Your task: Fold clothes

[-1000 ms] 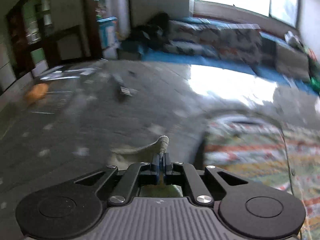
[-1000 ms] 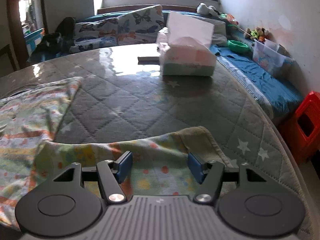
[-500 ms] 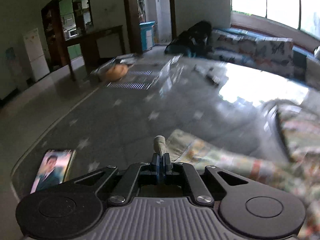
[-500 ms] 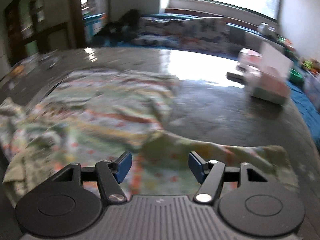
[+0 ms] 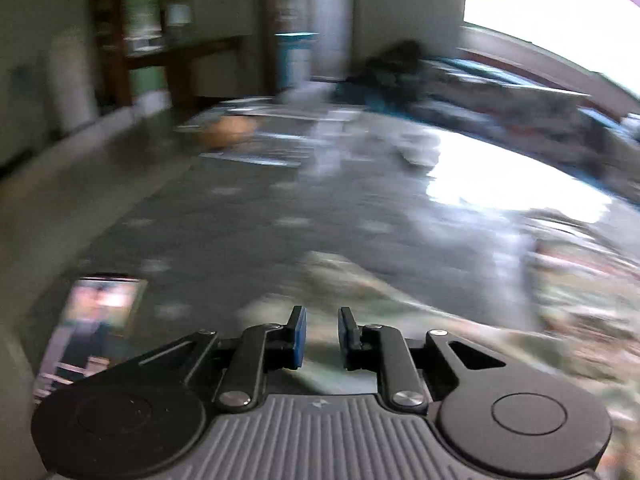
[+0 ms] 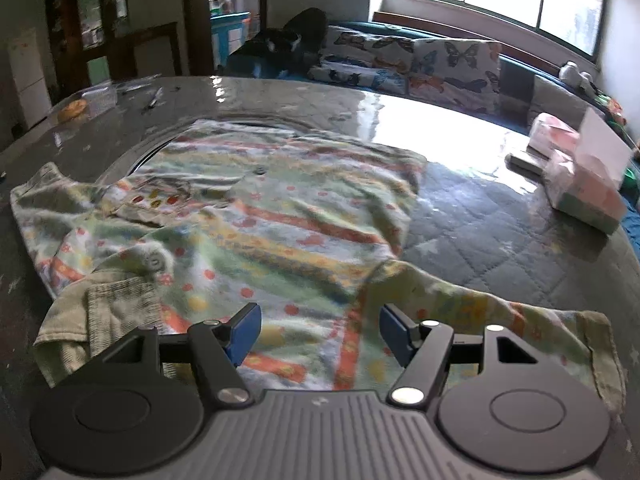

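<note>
A pale green child's garment (image 6: 280, 216) with orange stripes and dots lies spread on the grey quilted table (image 6: 492, 240). One sleeve (image 6: 520, 320) stretches right along the near edge, the other cuff (image 6: 112, 304) lies folded in at the near left. My right gripper (image 6: 320, 326) is open and empty, just above the garment's near part. In the blurred left wrist view my left gripper (image 5: 322, 330) is open a little, empty, above the garment's edge (image 5: 440, 300).
A pink tissue box (image 6: 580, 184) stands at the table's right with a dark flat object (image 6: 524, 162) beside it. A photo card (image 5: 100, 304) lies near the left edge. An orange item (image 6: 72, 108) and small clutter sit at the far left. A sofa with cushions (image 6: 420, 64) runs behind.
My left gripper has let go of the sleeve cuff and opened slightly. My right gripper has swung left and now faces the whole garment, still open.
</note>
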The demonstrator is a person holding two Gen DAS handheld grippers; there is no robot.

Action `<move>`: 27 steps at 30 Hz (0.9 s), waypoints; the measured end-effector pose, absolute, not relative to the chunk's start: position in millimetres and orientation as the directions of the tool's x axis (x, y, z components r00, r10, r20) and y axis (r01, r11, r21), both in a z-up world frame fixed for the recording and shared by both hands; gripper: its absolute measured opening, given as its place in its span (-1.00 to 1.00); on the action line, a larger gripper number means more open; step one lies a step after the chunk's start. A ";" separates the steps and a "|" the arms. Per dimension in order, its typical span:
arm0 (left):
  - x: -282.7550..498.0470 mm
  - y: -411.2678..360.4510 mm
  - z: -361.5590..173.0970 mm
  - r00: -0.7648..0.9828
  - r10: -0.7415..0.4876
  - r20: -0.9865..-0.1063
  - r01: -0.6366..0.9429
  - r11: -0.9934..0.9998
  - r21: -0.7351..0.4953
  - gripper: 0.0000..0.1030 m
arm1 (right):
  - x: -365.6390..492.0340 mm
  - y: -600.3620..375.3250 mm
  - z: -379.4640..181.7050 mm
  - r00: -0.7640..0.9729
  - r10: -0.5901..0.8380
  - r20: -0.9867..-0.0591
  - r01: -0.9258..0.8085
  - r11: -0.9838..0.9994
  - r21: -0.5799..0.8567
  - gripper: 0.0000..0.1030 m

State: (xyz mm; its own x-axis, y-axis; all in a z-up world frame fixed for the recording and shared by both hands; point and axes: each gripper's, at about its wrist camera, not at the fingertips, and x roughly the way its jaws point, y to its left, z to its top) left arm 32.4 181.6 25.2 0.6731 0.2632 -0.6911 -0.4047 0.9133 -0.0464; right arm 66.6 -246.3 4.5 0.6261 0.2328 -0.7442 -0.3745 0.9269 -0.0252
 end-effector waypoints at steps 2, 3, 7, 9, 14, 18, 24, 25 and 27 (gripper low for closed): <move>34.7 145.7 26.5 0.705 0.153 -0.693 -0.289 0.954 -0.084 -0.52 | 65.8 -238.0 -0.4 0.612 0.242 -0.753 -0.396 0.918 -0.027 0.31; 36.1 128.3 25.7 0.711 0.100 -0.696 -0.232 0.968 -0.097 -0.51 | 64.1 -234.5 -2.8 0.605 0.245 -0.758 -0.406 0.913 -0.029 0.31; 44.0 65.2 17.5 0.703 -0.075 -0.707 -0.031 0.990 -0.135 -0.48 | 53.5 -233.8 -7.5 0.584 0.248 -0.773 -0.428 0.903 -0.034 0.31; 50.5 44.6 8.8 0.684 -0.102 -0.722 0.016 0.992 -0.126 -0.45 | 47.9 -235.2 -9.2 0.575 0.248 -0.779 -0.435 0.900 -0.035 0.31; 49.2 26.9 -8.7 0.654 -0.099 -0.750 0.056 0.995 -0.082 -0.44 | 37.1 -252.9 -5.4 0.581 0.246 -0.776 -0.418 0.908 -0.025 0.33; 47.3 29.4 -8.5 0.646 -0.082 -0.759 0.054 0.997 -0.061 -0.29 | 39.4 -281.9 1.0 0.619 0.218 -0.754 -0.340 0.941 -0.007 0.33; 55.4 29.3 0.7 0.652 -0.068 -0.755 0.049 0.998 -0.047 -0.15 | 48.7 -330.8 -7.1 0.644 0.120 -0.755 -0.200 0.980 -0.015 0.33; 56.3 28.4 3.8 0.657 -0.067 -0.751 0.050 0.998 -0.045 -0.11 | 49.3 -338.9 -7.3 0.648 0.108 -0.754 -0.181 0.983 -0.014 0.33; 59.0 26.2 10.4 0.664 -0.074 -0.744 0.051 0.997 -0.053 -0.09 | 51.7 -356.7 -7.7 0.656 0.077 -0.751 -0.134 0.991 -0.015 0.33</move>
State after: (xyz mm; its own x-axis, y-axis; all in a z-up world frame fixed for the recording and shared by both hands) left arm 59.0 26.2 10.4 0.6645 -0.0739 -0.7437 0.0515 0.9973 -0.0531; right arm 51.7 -356.7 -7.7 0.6563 0.0773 -0.7506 -0.1340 0.9909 -0.0152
